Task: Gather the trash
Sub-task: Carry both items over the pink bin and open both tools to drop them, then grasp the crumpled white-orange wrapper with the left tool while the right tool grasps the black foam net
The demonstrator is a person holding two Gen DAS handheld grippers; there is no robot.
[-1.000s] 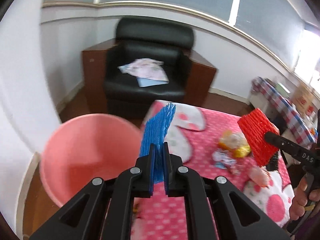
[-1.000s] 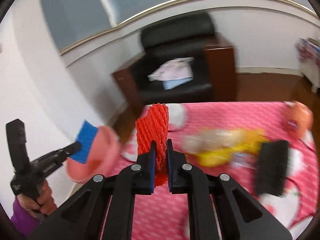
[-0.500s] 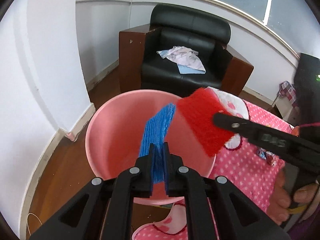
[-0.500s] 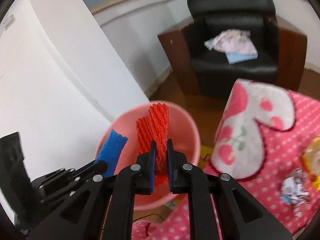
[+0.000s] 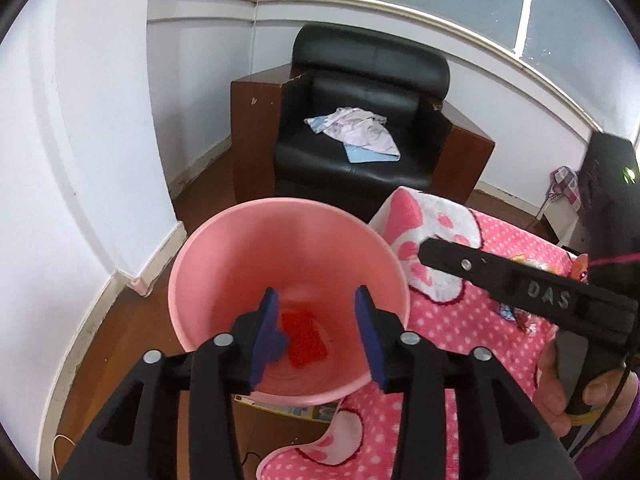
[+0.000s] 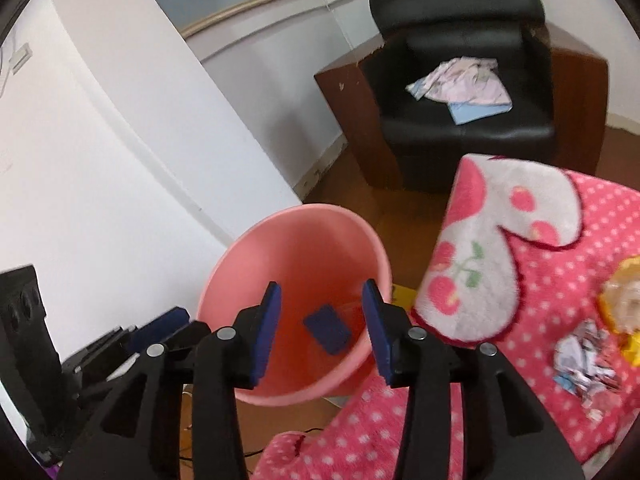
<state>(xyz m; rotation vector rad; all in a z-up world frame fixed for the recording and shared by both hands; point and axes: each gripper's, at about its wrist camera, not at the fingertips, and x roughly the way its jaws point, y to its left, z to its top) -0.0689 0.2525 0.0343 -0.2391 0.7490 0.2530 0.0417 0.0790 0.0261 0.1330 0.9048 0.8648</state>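
Beside the pink-clothed table (image 6: 560, 280) stands the pink bucket (image 5: 224, 248). Left gripper (image 5: 316, 320), then right gripper (image 6: 322, 320), now gape empty, having dropped blue net (image 6: 328, 334) and red net (image 5: 302, 338) inside (more wrappers (image 6: 586, 372) wait).

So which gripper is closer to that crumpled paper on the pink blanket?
Right. The right gripper hangs open over the pink bucket, beside the crumpled paper. The left gripper sits on the bucket's far side.
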